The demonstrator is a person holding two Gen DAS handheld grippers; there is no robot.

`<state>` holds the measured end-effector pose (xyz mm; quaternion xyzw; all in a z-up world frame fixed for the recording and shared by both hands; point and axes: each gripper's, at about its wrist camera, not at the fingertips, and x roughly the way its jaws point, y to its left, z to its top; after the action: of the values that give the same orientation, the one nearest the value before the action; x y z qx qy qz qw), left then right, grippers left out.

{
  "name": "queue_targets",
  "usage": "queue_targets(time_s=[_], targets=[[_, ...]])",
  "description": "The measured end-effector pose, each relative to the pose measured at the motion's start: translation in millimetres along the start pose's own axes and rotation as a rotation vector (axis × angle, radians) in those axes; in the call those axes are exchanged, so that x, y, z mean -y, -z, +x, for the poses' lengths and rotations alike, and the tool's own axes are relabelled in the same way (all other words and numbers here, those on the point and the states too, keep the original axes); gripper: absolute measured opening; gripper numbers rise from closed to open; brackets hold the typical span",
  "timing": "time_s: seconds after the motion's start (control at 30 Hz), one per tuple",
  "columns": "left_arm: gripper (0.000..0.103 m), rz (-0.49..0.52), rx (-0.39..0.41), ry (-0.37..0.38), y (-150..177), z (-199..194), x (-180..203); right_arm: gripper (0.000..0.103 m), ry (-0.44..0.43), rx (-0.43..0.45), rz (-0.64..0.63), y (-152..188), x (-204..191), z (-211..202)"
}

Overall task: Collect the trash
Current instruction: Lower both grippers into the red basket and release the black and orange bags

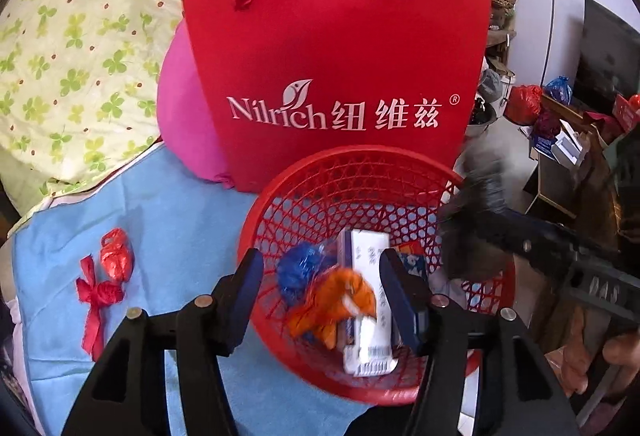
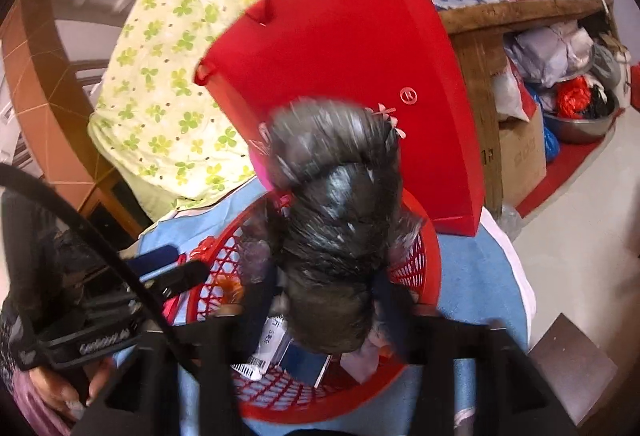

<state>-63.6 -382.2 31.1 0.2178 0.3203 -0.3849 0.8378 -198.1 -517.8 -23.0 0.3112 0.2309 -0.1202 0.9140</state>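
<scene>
We hold our left gripper [image 1: 320,296] unclenched over the red mesh basket [image 1: 352,172], its orange wrapper [image 1: 340,300] dropping inside, while our right gripper [image 2: 332,300] pinches a black plastic bag [image 2: 336,212] above that basket for dumping.

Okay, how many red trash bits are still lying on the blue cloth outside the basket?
2: a crumpled red wrapper and, just below it, a red ribbon bow, both left of the red basket. The grippers may hide others.
</scene>
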Motion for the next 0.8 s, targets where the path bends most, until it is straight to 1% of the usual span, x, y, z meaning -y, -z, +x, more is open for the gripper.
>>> queue_targets(time_s=[0.03, 0.1, 0.17, 0.27, 0.33, 0.4, 0.6, 0.8], targets=[[0.062, 0.010, 0.003, -0.023, 3.7, -4.4, -1.3, 0.070, -0.011, 0.005, 0.023, 0.1, 1.7, 0.6], [0.063, 0.018, 0.005, -0.068, 9.4, -12.1, -6.0, 0.070, -0.034, 0.019, 0.025, 2.3, 1.6, -0.7], [0.064, 0.011, 0.007, -0.106, 16.6, -24.4, -11.6, 0.070, -0.021, 0.042, 0.011, 7.1, -2.3, -8.1], [0.065, -0.001, 0.025, -0.163, 25.4, -46.8, -19.0, 0.070, -0.032, 0.050, 0.011, 12.6, -9.7, -18.1], [0.074, -0.009, 0.043, -0.196, 29.7, -62.6, -23.0, 0.070, -0.031, 0.062, 0.001, 14.9, -17.2, -26.5], [0.075, -0.019, 0.074, -0.235, 35.5, -83.9, -28.3, 0.070, -0.035, 0.075, -0.017, 16.3, -29.7, -36.0], [0.075, -0.040, 0.124, -0.317, 48.5, -127.6, -45.2, 0.070, -0.075, 0.126, -0.105, 16.3, -79.5, -63.5], [0.077, -0.080, 0.157, -0.361, 62.1, -162.2, -60.9, 0.070, -0.117, 0.157, -0.198, 20.4, -127.6, -83.2]])
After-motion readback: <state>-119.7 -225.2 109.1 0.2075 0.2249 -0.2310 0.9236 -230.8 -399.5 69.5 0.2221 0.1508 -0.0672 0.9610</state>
